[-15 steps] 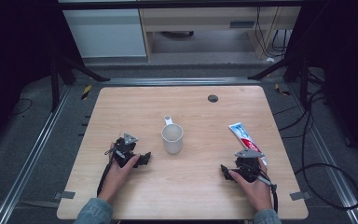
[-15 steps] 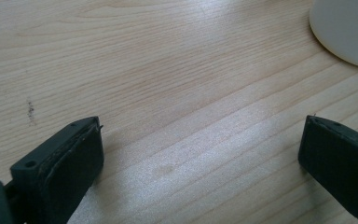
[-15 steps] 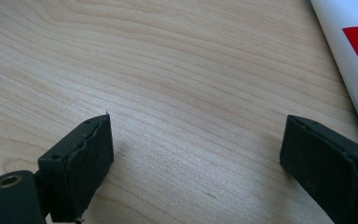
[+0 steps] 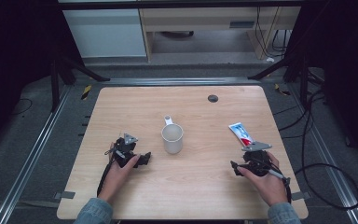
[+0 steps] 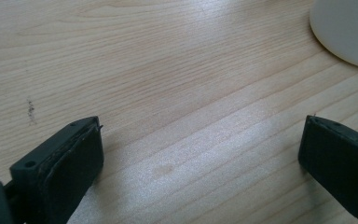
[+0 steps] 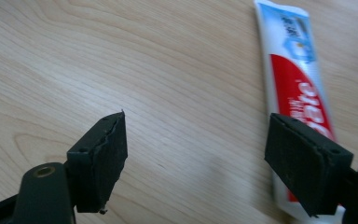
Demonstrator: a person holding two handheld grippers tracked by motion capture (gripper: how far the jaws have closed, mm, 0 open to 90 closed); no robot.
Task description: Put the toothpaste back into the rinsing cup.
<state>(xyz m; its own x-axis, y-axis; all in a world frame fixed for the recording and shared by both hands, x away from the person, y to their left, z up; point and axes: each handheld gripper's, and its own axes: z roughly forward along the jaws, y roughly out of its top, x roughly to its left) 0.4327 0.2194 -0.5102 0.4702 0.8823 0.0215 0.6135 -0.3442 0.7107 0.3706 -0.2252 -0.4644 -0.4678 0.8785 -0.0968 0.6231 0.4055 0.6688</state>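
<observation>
The left gripper (image 4: 142, 159) rests near the table's near-left, jaws wide apart over bare wood, holding nothing. Just right of it, at the table's (image 4: 121, 107) centre, stands a white mug (image 4: 172, 137), upright, handle pointing far; it looks rigid and smooth, probably best pinched across the rim or handle. At the right lies a toothpaste tube (image 6: 293, 84), flat, likely light and soft, so grip its middle across the width. The right gripper (image 4: 237, 168), jaws spread, sits just near of it, empty.
</observation>
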